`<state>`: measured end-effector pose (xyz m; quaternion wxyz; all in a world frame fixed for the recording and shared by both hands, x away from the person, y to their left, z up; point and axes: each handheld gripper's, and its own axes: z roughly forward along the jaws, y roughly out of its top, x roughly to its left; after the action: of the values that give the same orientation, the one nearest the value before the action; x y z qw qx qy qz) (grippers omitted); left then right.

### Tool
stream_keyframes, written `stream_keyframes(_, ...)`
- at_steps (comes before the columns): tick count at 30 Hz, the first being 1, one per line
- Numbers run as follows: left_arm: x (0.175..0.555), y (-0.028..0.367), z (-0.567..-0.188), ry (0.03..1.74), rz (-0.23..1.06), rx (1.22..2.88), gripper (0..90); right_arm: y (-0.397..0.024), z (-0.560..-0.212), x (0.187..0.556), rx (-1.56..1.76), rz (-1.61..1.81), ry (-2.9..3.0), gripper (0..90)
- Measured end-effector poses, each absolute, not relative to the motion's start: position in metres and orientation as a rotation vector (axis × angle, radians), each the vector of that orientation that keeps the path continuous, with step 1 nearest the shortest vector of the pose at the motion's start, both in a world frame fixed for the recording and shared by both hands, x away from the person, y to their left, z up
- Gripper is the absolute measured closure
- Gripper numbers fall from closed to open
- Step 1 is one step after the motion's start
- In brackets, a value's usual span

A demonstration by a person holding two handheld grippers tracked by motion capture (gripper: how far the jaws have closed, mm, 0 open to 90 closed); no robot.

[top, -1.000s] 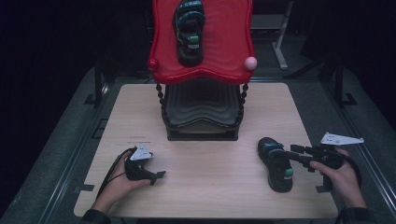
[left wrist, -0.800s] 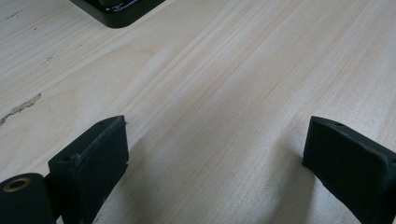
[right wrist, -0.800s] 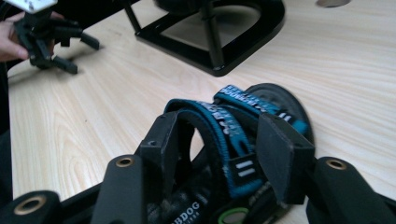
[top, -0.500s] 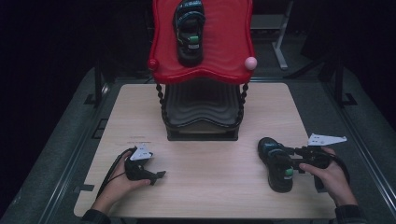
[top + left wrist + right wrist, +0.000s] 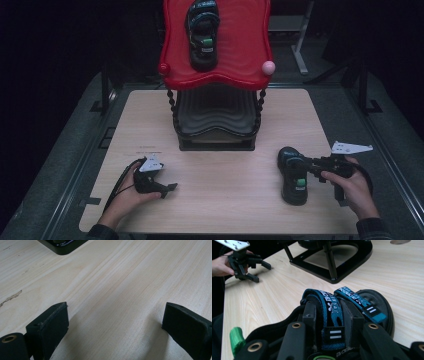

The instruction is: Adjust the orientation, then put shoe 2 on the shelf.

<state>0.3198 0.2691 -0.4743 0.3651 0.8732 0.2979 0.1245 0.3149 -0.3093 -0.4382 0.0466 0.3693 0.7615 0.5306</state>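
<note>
The black sandal (image 5: 293,175) you are working on lies flat on the wooden table (image 5: 225,200), near its right front corner, its toe pointing away from you toward the rack. It has blue straps with white lettering, and a small green tab shows near its heel in the high view. In the right gripper view the nearer blue strap (image 5: 329,312) runs straight between your two black jaws, which stand on either side of it.

Your right gripper (image 5: 306,165) comes in from the right, level with the tabletop, and its jaws have just been closing: they are narrow now and appear to pinch that strap, with the second strap just beyond. Your right hand (image 5: 350,182) holds the tool at the table's right edge.

Your left gripper (image 5: 167,187) rests low over bare wood near the front left of the table, well apart from the sandal, and its jaws stand wide with nothing between them.

Behind, at the middle of the table, stands a black rack (image 5: 216,125) carrying a red tray (image 5: 240,60) on top, and a second black sandal (image 5: 202,32) lies on that tray
</note>
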Motion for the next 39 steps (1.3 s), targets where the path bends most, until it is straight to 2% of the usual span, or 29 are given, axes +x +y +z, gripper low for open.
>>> stream_keyframes(9,0.32,0.269,-0.474,0.766,0.32,2.248,5.9,-0.308,-0.405,0.313,1.099,1.695,2.223,67.3)
stream_keyframes(17,0.32,0.269,-0.474,0.766,0.32,2.248,5.9,-0.302,-0.36,0.319,1.051,1.783,2.116,67.4)
stream_keyframes(35,0.32,0.269,-0.474,0.765,0.317,2.253,5.9,-0.294,-0.235,0.348,0.88,1.933,1.91,67.8)
stream_keyframes(39,0.32,0.269,-0.474,0.765,0.319,2.252,5.9,-0.29,-0.195,0.355,0.822,1.982,1.835,67.9)
